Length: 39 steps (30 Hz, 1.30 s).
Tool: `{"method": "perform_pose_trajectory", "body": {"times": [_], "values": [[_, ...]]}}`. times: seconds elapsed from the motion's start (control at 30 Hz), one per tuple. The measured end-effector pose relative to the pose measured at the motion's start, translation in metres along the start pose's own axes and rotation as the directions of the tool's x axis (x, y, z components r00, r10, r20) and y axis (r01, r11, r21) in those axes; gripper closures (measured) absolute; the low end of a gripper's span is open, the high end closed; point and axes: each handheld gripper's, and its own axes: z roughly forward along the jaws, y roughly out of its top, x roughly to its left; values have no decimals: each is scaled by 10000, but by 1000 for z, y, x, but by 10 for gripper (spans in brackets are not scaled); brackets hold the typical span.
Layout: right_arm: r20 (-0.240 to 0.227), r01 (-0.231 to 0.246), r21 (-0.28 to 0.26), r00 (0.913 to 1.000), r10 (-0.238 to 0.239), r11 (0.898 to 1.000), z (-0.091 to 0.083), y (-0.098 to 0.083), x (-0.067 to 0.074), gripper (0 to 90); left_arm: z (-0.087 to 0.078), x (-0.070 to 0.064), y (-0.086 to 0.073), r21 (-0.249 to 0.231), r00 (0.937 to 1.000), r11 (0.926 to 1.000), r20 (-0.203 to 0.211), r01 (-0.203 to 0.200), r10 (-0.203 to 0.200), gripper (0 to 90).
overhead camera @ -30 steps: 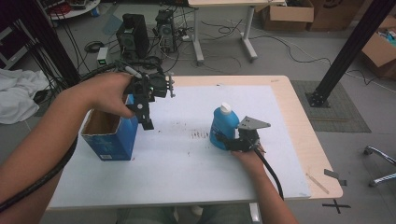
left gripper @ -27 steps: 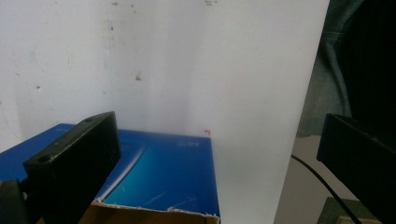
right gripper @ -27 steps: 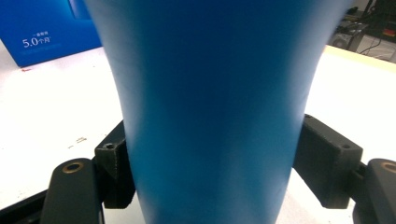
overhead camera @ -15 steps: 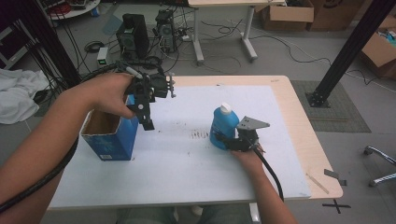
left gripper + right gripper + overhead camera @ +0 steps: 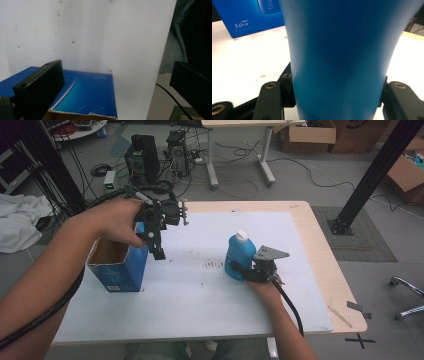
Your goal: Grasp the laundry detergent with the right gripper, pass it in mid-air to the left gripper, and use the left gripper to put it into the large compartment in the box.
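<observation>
A blue bottle (image 5: 239, 255) with a white cap stands upright on the white table sheet (image 5: 200, 320), right of centre. My right gripper (image 5: 241, 270) comes at it level from the near side. Its jaws have just been closing, and its pads (image 5: 287, 82) press on the bottle (image 5: 339, 57) from both sides near the base. An open-topped blue cardboard box (image 5: 117, 267) stands at the left. My left gripper (image 5: 154, 245) hangs open above the box's right edge and points down. Its jaws stand wide apart over the box (image 5: 87, 95) with nothing between them.
The right gripper's cable (image 5: 290, 305) trails back toward the table's front edge. On the floor beyond the table are computer towers (image 5: 142, 162), cardboard boxes (image 5: 305, 135) and a slanting black post (image 5: 375, 170) at the right. A white cloth (image 5: 20, 225) lies on the floor at the left.
Both hands, the bottle and the box keep their places; the high view shows no plain shift.
</observation>
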Motion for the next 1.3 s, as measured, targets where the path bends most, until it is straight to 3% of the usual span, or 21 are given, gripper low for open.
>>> {"method": "perform_pose_trajectory", "body": {"times": [0.3, 0.47, 0.63, 0.9, 1.17, 1.23, 1.3], "values": [[-168, 113, 180, 9998, -110, 9998, -2, 3, -1, 441, -1, -2, 2, 22, 10000, 10000, -62, -71, 71, 1], [-654, 543, 234, 9965, -527, 9983, -9, 10, 3, 442, -4, -4, 3, -8, 9998, 9999, -145, -160, 159, 1], [-1459, 959, 180, 9850, -923, 9952, -18, 24, 11, 444, -6, -6, 6, -105, 9995, 9996, -151, -264, 263, 1], [-3004, 1858, -48, 9370, -1786, 9826, -21, 49, 34, 445, -5, -13, 14, -57, 9989, 9990, -146, -437, 437, 1], [-4400, 2430, -84, 8702, -2218, 9700, -6, 61, 60, 447, -1, -22, 20, 8, 9976, 9976, -77, -690, 690, 1], [-4665, 2524, -24, 8556, -2243, 9676, 1, 63, 66, 447, -1, -25, 21, 3, 9971, 9972, -68, -754, 754, 1], [-4829, 2519, -34, 8470, -2222, 9677, 6, 63, 70, 446, 0, -27, 20, -51, 9970, 9970, -45, -775, 775, 1]]}}
